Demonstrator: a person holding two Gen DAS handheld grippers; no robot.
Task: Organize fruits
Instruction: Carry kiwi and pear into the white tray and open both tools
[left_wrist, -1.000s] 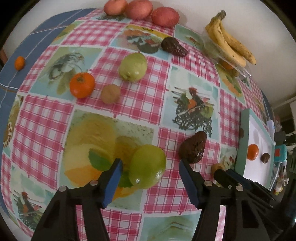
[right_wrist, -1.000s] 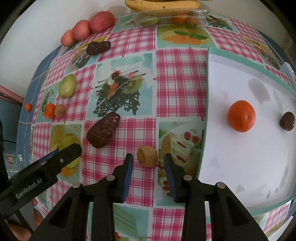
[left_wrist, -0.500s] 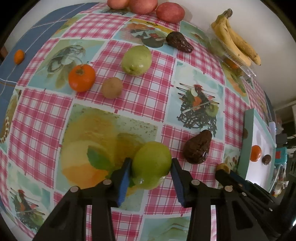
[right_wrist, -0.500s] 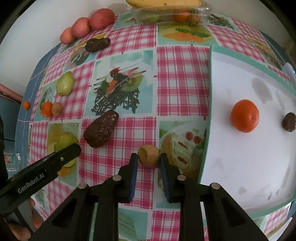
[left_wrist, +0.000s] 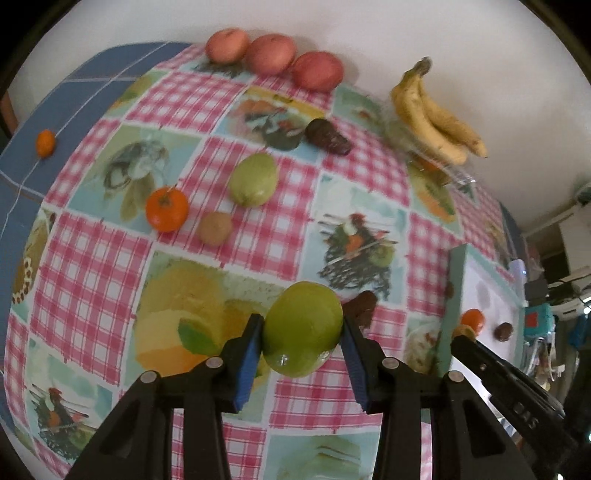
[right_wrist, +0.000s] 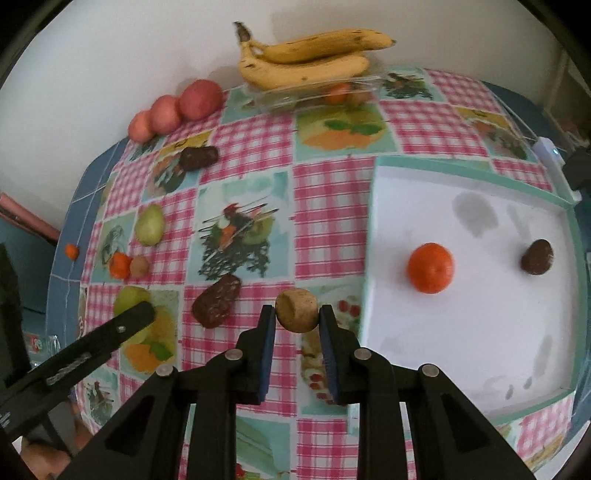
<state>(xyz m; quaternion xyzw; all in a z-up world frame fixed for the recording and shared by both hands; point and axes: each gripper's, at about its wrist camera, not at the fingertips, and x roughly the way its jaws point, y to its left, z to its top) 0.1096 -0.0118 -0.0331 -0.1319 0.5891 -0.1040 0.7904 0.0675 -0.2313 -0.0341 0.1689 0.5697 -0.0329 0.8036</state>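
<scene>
My left gripper is shut on a green pear-like fruit, held just above the checked tablecloth. My right gripper is shut on a small brown kiwi, lifted a little, left of the white tray. In the tray lie an orange and a small dark fruit. A dark avocado lies to the left of the kiwi. The left gripper arm shows in the right wrist view.
On the cloth lie another green fruit, an orange, a small kiwi, a dark avocado, three red fruits by the wall, and bananas on a clear box. A tiny orange lies far left.
Both grippers closed on their fruits: left on the green fruit, right on the kiwi. Both fruits have risen off the cloth and the views have tilted up.
</scene>
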